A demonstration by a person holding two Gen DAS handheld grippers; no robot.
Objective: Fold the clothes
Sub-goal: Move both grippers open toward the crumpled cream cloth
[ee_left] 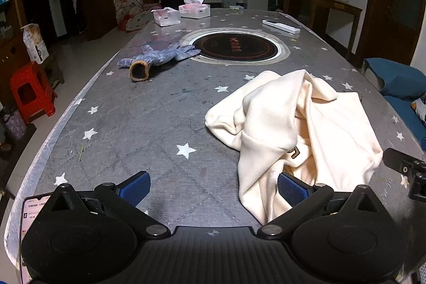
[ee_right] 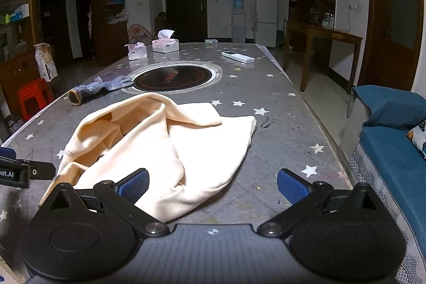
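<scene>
Cream garment [ee_left: 298, 124] crumpled on the counter [ee_left: 149, 124] between my two tools, both wide open and empty.

From my left tool [ee_left: 213, 189] the garment lies at about one o'clock, its near hem just beside my right pad [ee_left: 291, 189]. From my right tool [ee_right: 213, 189] the same garment [ee_right: 170, 145] lies at about eleven o'clock, its near edge bunched behind my left pad [ee_right: 134, 188]. Its long axis seems to run from that near bunch toward one o'clock, ending in a flatter far edge. Neither tool grips cloth. I judge both equally near, so each could take a near corner to spread it flat. A grey glove [ee_left: 159, 57] lies well apart at eleven o'clock.
</scene>
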